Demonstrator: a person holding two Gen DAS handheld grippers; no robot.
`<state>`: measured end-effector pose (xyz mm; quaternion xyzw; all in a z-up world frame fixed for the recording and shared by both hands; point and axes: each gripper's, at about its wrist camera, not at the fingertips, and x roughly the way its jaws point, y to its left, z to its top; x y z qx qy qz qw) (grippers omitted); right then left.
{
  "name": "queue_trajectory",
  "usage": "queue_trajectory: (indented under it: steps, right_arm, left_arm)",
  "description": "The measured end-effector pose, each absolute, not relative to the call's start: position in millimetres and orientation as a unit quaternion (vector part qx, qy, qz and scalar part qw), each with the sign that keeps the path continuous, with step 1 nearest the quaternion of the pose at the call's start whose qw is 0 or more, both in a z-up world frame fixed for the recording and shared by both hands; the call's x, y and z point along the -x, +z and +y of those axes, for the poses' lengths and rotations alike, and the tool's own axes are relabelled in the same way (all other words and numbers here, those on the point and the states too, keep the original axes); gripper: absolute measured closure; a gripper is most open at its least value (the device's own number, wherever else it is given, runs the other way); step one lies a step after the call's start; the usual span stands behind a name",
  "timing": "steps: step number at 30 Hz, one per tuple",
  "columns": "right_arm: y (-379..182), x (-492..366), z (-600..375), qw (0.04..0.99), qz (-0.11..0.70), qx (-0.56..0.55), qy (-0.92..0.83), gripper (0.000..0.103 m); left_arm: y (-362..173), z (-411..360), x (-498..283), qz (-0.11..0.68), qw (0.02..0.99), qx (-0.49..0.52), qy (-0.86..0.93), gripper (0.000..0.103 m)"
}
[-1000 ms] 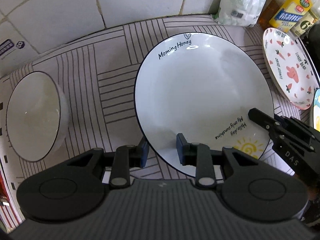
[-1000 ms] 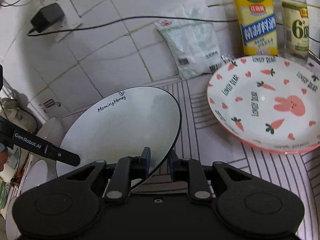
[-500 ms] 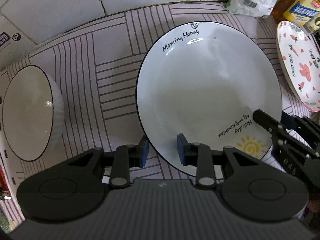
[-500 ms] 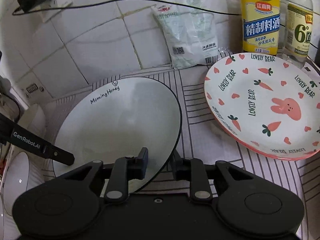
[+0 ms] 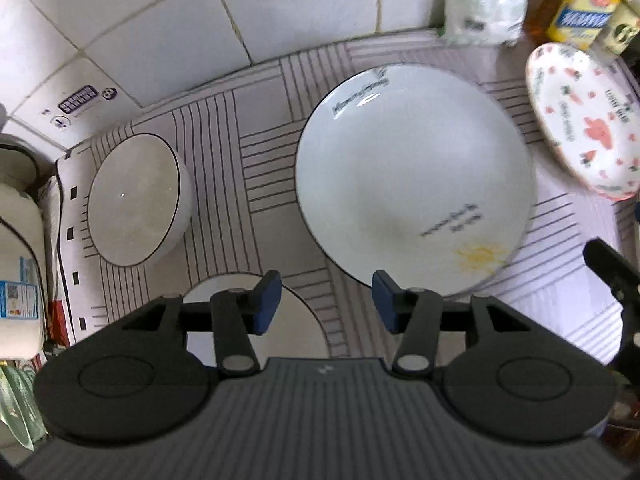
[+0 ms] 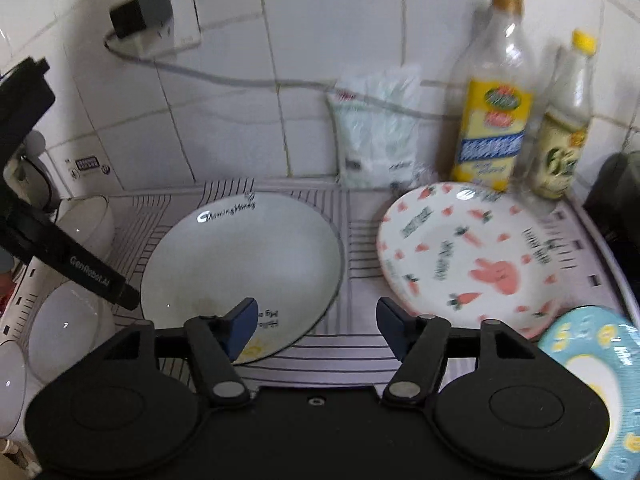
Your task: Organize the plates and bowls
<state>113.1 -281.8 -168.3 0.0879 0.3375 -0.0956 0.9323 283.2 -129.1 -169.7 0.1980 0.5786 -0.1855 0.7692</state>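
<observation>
Above the white plate (image 5: 412, 184), both the left gripper (image 5: 326, 300) and right gripper (image 6: 314, 326) have just been opening, empty.

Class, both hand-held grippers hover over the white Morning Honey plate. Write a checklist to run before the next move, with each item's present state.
1. White plate lying flat on the mat: ok.
2. Left hand-held gripper open, nothing between its jaws, which have just been opening: ok.
3. Right hand-held gripper open and empty, jaws also just opened: ok.
4. Carrot plate apart from white plate: ok.
5. Bowls stacked: not ok.
6. Blue plate fully in view: cannot tell.
</observation>
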Motion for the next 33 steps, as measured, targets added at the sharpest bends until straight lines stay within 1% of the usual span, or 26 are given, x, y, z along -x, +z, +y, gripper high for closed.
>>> queue_trajectory:
  steps: [4, 6, 8, 11, 13, 15, 17, 19, 22, 26, 30, 33]
  right_arm:
    - [-152.3, -82.8, -290.1, 0.939, 0.316, -0.085, -0.103, 0.028]
    - [-144.5, -65.2, -294.7, 0.942, 0.305, -0.084, -0.109, 0.026]
    - [-137.6, -46.4, -299.7, 0.945, 0.294, -0.086, -0.115, 0.019]
    - [-130.3, -19.5, -305.0, 0.947, 0.286, -0.074, -0.128, 0.018]
    - [-127.4, -5.3, -307.6, 0.947, 0.283, -0.067, -0.14, 0.017]
    - [-125.4, 11.0, -310.7, 0.947, 0.277, -0.063, -0.153, 0.013]
    - [-126.3, 24.0, -314.3, 0.946, 0.271, -0.06, -0.167, 0.009]
    - [-129.6, 34.4, -317.1, 0.945, 0.268, -0.059, -0.179, 0.008]
    - [-140.2, 47.9, -324.5, 0.941, 0.267, -0.069, -0.194, 0.008]
    - [-161.9, 60.6, -338.0, 0.936, 0.25, -0.081, -0.234, 0.008]
    - [-192.6, 75.6, -357.9, 0.931, 0.23, -0.103, -0.265, 0.008]
    - [-214.2, 81.9, -376.5, 0.923, 0.236, -0.121, -0.278, 0.009]
  left_arm:
    - [-145.8, -135.4, -260.9, 0.558, 0.781, -0.199, -0.198, 0.049]
    - [-135.9, -143.1, -249.2, 0.545, 0.787, -0.206, -0.205, 0.046]
    - [-128.0, -147.4, -238.9, 0.537, 0.788, -0.208, -0.218, 0.042]
    - [-115.8, -153.8, -220.9, 0.526, 0.789, -0.215, -0.236, 0.039]
    - [-110.5, -159.4, -209.6, 0.515, 0.79, -0.222, -0.248, 0.035]
    - [-106.0, -165.1, -197.7, 0.505, 0.79, -0.228, -0.263, 0.027]
    - [-102.2, -172.0, -185.2, 0.495, 0.789, -0.233, -0.281, 0.023]
    - [-100.7, -183.8, -173.3, 0.488, 0.783, -0.24, -0.302, 0.019]
    - [-104.3, -204.3, -158.6, 0.479, 0.775, -0.247, -0.331, 0.017]
    - [-114.3, -233.1, -142.3, 0.466, 0.767, -0.243, -0.367, 0.011]
    - [-130.5, -260.1, -129.8, 0.45, 0.765, -0.232, -0.399, 0.01]
    - [-143.1, -273.7, -122.7, 0.438, 0.765, -0.218, -0.418, 0.011]
